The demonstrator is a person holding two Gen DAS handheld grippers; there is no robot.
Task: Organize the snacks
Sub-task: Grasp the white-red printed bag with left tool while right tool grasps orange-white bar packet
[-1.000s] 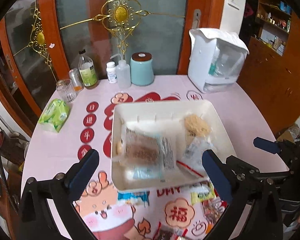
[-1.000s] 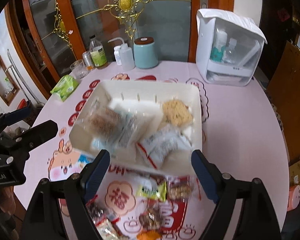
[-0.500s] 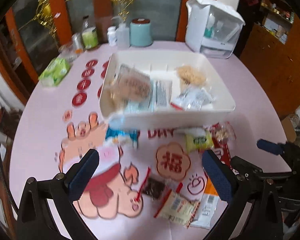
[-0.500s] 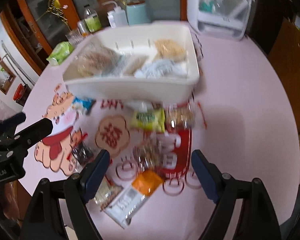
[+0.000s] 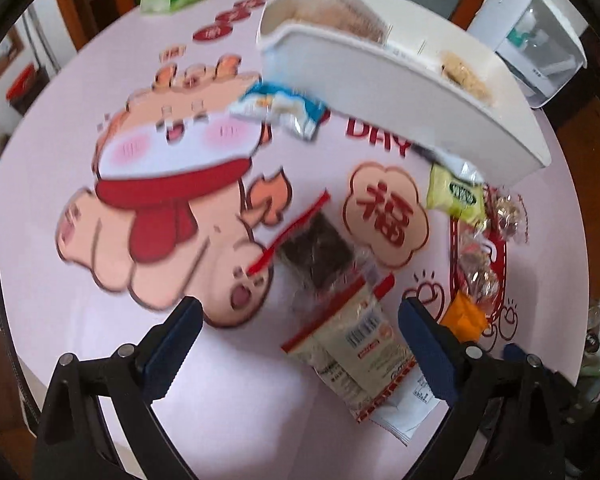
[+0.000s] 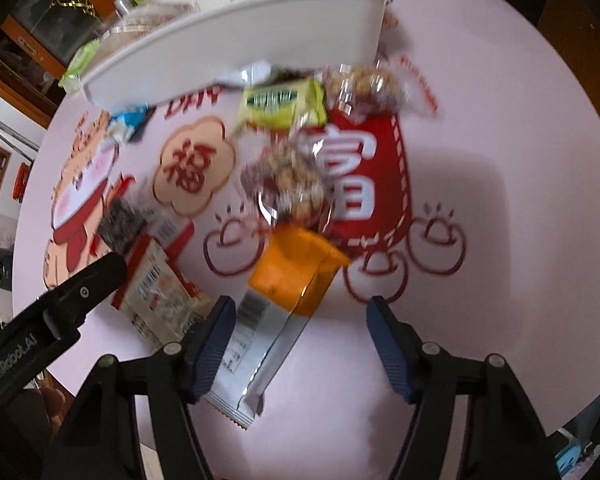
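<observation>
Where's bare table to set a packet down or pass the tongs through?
Bare tablecloth right of the red panel and the white bin; more over the cartoon print on the left. Crowded in between: orange packet, green packet, clear nut bags.

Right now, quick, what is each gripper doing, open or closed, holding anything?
Left gripper: open, holding nothing, above the beige red-edged snack packet.
Right gripper: open, holding nothing, above the orange-and-silver snack packet.

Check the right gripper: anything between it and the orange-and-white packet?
Nothing visible does. The right gripper is open, and the orange-and-white packet lies on the table right before its fingers, its white end reaching in between them. The beige snack packet lies off to the left, clear of the path.
</observation>
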